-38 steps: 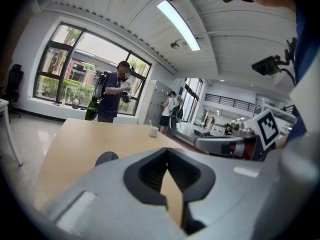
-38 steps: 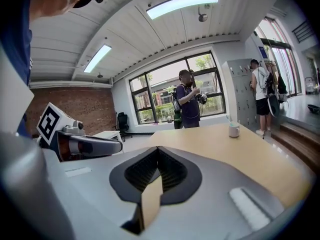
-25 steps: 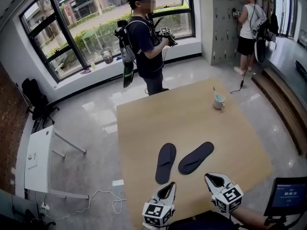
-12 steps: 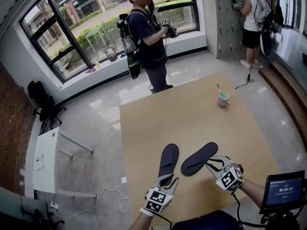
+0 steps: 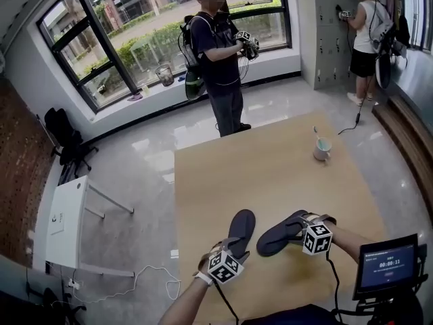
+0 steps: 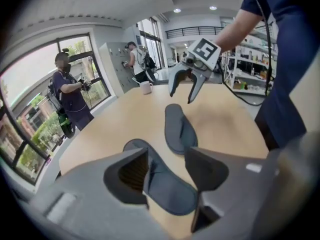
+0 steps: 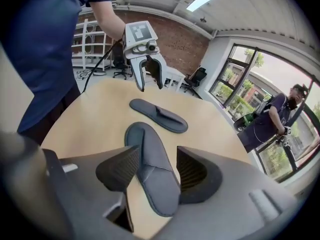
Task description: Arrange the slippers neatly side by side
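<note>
Two dark flat slippers lie on the wooden table [image 5: 270, 168], splayed apart at the toes. In the head view the left slipper [image 5: 241, 227] points away, and the right slipper [image 5: 280, 231] is angled to the right. My left gripper [image 5: 232, 250] hangs over the left slipper's [image 6: 167, 186] near end, the jaws having just been opening and straddling it without pressing. My right gripper [image 5: 304, 220] straddles the right slipper [image 7: 152, 171] the same way, its jaws also just opened. Each gripper view shows the other slipper [image 6: 178, 129] [image 7: 158, 115] and the opposite gripper [image 6: 188, 86] [image 7: 148, 75].
A pale mug [image 5: 323, 148] with a stick in it stands near the table's far right. A person with grippers [image 5: 222, 59] stands past the far edge, another person [image 5: 367, 36] at the lockers. A screen [image 5: 387, 265] sits at bottom right, a white table [image 5: 62, 219] at left.
Both grippers have come down and forward from the near table edge onto the slippers' near ends. Their jaws went from shut to open. The slippers have not moved.
</note>
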